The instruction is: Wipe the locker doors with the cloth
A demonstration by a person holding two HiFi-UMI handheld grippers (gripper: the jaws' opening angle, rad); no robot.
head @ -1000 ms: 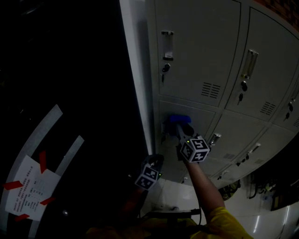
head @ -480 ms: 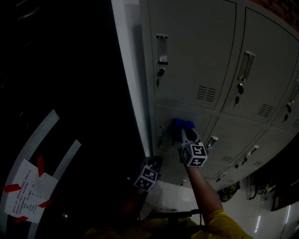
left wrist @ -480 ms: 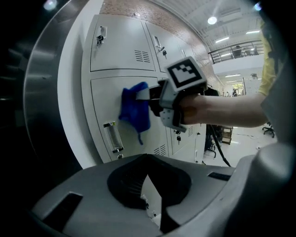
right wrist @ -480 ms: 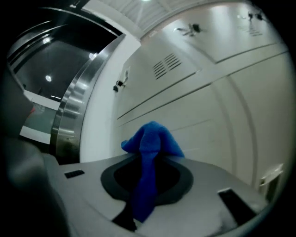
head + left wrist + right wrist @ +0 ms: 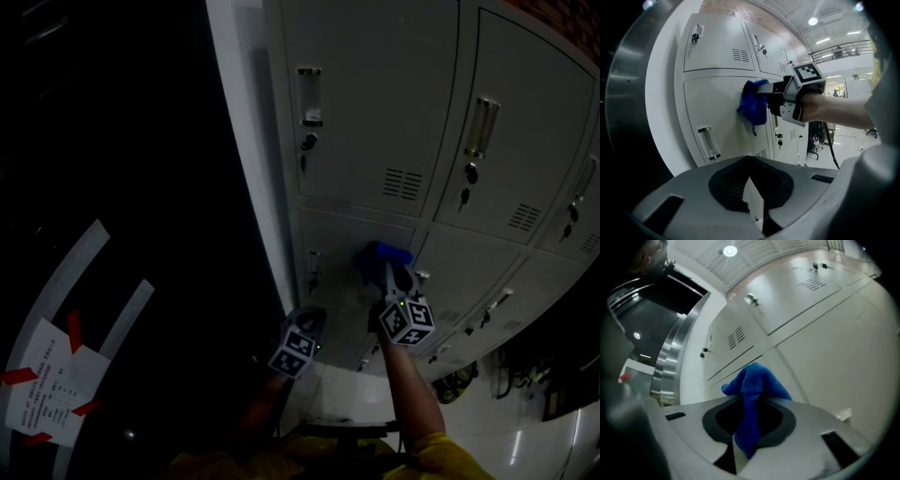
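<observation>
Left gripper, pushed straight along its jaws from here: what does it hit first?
Most likely the grey metal locker door, just beside the blue cloth held by the right gripper; depth is hard to judge.

The cloth [image 5: 753, 103] lies against the locker door [image 5: 712, 101], right of its handle [image 5: 706, 143].

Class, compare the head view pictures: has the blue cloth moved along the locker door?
Yes. The cloth in the right gripper slid right, away from the handle on its left.
</observation>
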